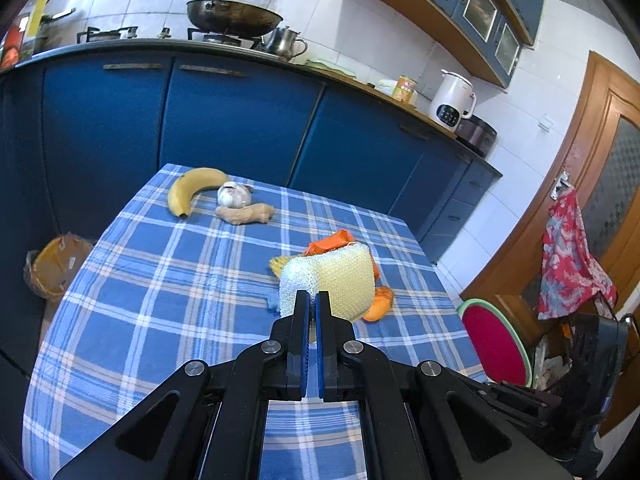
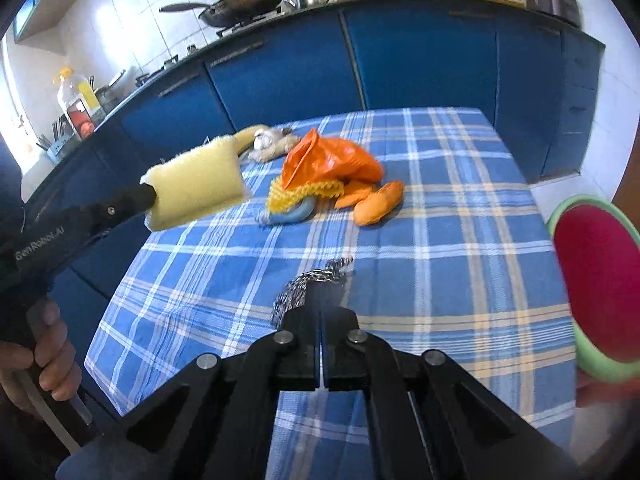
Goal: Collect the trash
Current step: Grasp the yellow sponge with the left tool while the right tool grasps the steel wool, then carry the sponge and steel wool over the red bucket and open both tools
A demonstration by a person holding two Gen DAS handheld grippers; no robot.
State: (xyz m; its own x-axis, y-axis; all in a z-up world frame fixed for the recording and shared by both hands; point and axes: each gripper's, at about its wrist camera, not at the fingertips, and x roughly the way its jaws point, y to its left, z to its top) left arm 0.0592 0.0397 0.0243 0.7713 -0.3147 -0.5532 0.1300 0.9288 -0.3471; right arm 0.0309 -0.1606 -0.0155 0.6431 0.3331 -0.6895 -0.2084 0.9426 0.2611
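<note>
above the checked tablecloth (image 1: 160, 280), left tool (image 1: 313, 300) clamps a yellow sponge (image 1: 344, 280), right tool (image 2: 322, 312) steel wool (image 2: 316, 284).

Banana (image 2: 250, 134) mostly hidden behind sponge (image 2: 196, 184); stool (image 2: 600, 292) edge-cropped.

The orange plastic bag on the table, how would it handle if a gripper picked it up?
The orange plastic bag looks thin and crumpled, so it would probably hang floppy and deform. It seems light. Its glossy film may slip from a shallow pinch.
</note>
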